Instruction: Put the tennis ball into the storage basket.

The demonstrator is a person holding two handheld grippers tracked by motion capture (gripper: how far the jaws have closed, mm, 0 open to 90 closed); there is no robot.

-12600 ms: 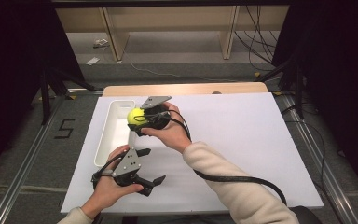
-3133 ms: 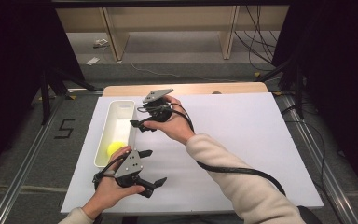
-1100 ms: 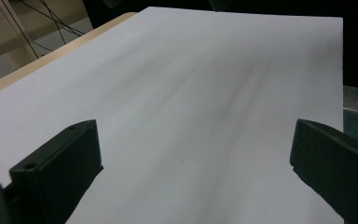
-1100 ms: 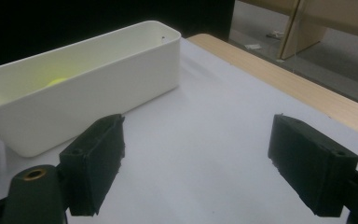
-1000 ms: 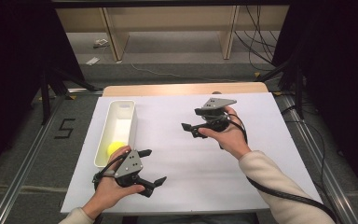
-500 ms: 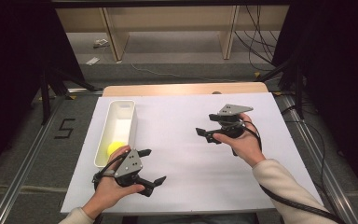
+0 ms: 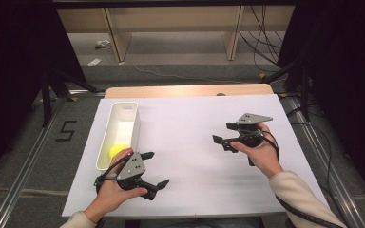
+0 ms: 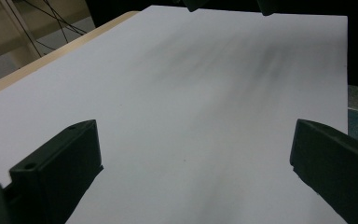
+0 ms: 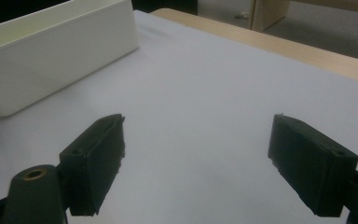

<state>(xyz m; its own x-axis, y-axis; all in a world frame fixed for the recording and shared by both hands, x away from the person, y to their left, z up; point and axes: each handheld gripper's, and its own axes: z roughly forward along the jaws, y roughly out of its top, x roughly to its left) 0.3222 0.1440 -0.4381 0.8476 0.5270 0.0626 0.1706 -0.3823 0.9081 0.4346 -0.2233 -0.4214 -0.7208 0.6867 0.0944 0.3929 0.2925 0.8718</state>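
Ball (image 7: 116, 151) first: it lies at the near end of the white bin (image 7: 122, 110), on the left part of the bench (image 7: 195, 137), just beyond your left hand. It looks like a small yellow-green tennis ball, so judge it light, springy and a little fuzzy, easy to grip but quick to roll or bounce if you let it drop. It should take a firm squeeze without harm. Take hold across its widest part, coming down from above, since the bin's walls stand close on either side and leave little room for a sideways approach. Expect it to skid along the smooth bin floor if you nudge it off centre.

Your left claw (image 7: 153, 168) sits low over the white sheet at the near edge, just beside the bin's near end. Its jaws stand wide apart and hold nothing; the left gripper view shows bare sheet between them.

Your right claw (image 7: 224, 133) is well apart from the bin, over the right part of the bench, pointing back toward it. It too is released, jaws spread wide, touching nothing.
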